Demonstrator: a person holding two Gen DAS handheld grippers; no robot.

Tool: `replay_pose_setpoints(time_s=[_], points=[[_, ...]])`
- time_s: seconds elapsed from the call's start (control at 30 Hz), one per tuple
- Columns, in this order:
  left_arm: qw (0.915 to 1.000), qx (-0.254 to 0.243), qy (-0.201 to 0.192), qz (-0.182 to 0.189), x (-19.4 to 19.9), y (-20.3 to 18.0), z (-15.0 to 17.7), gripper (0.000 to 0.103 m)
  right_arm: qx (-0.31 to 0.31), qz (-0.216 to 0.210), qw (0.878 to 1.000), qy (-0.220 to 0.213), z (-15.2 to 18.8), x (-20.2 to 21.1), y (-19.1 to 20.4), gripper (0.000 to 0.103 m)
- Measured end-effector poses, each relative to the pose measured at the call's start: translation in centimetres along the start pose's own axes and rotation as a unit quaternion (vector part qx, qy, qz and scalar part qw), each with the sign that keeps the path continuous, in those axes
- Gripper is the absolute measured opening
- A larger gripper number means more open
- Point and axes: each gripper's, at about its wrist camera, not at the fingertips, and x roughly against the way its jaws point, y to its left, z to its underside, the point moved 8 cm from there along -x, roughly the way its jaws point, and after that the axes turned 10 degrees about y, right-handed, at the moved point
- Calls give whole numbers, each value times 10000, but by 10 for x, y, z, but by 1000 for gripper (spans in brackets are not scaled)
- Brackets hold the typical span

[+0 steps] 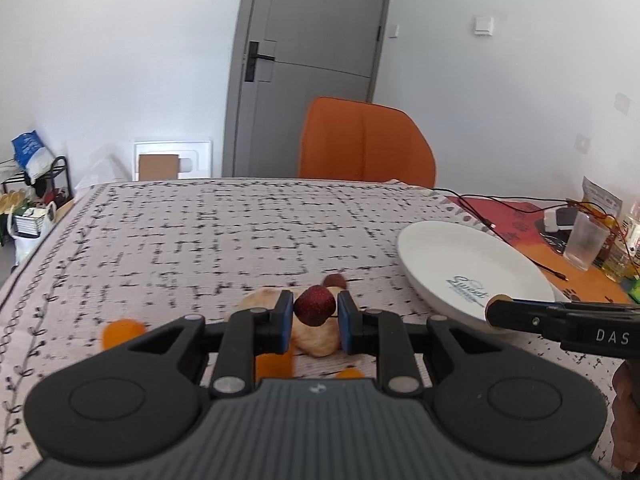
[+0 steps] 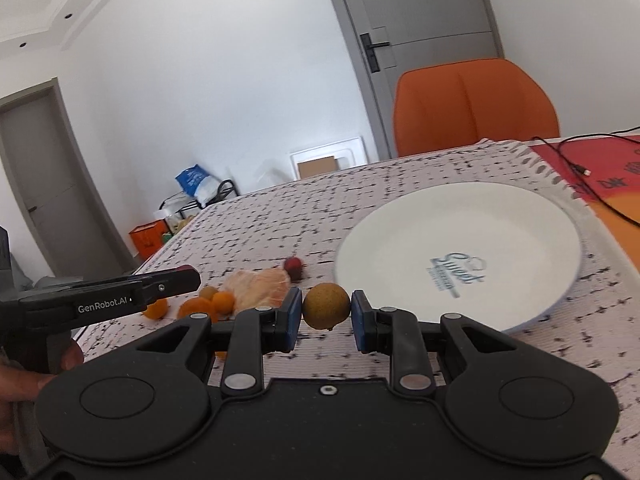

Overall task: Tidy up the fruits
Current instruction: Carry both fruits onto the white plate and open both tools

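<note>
Left tool (image 1: 315,314) grips strawberry (image 1: 315,305) | peeled fruit (image 1: 316,340) half-hidden, blurred

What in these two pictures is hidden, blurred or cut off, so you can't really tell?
- Left wrist view: the left gripper covers part of the peeled citrus and small orange fruits.
- Left wrist view: the right gripper hides the plate rim.
- Right wrist view: the plate's small print is blurred.
- Right wrist view: the hand is cut off at the left edge.
</note>
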Motion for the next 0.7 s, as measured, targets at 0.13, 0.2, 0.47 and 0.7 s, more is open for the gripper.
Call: replay_pose_setpoints(time_s=[0.13,0.2,0.47,0.7], points=[[9999,-97,35,102,-9,-16,-2,22,-80,108,9999,-43,1,5,-15,25],[9997,-158,57,162,-14,-25,-5,22,-119,165,9998,-61,2,6,-22,25],[9986,-379,134,354,-32,-53,-11,22,-334,312,9989,-116,2,9,-49,25],[9969,-551,237,510,-49,-76,-13,22,-486,397,9979,-127,5,9,-65,25]])
